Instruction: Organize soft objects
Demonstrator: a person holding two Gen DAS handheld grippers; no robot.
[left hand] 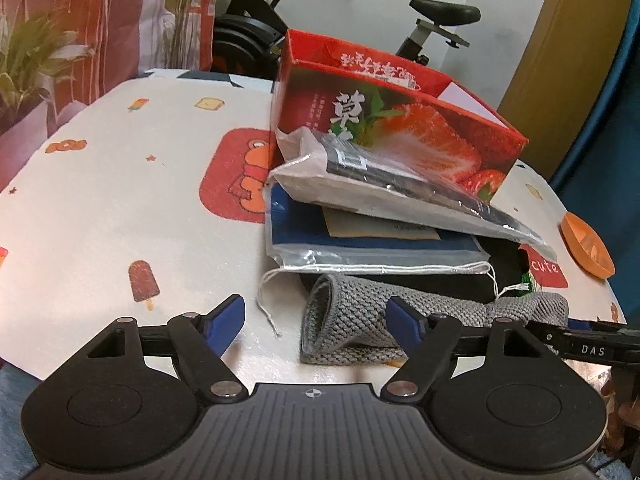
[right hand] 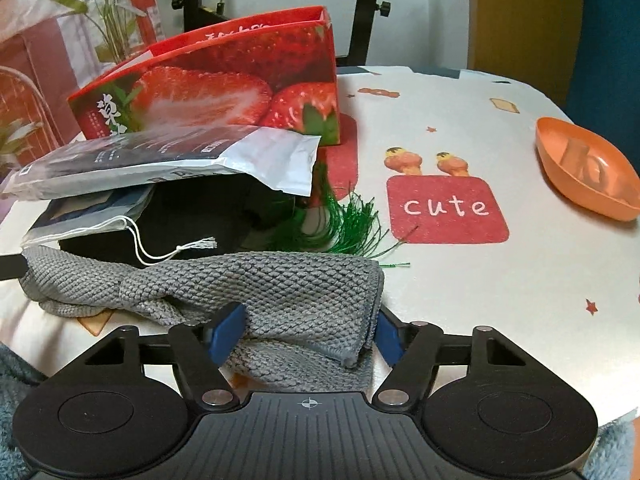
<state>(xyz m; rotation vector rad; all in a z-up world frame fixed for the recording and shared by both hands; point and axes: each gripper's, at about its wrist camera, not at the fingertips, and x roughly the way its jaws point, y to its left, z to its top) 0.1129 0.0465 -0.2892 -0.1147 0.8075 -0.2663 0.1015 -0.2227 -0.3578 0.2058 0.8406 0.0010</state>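
The left half of the desk (left hand: 100, 208) lies bare from the near edge to the far edge — open passage there. Toward the middle stands a red strawberry box (left hand: 392, 120), and against its near side leans a stack: a white plastic package (left hand: 360, 188) on a blue packaged item (left hand: 360, 240) on something black. A grey knitted cloth (right hand: 248, 284) lies along the near edge, closing off the stack from the front, with green tassel threads (right hand: 344, 228) just beyond it. Right of the box the desk is open up to an orange dish (right hand: 588, 168) near the right edge.
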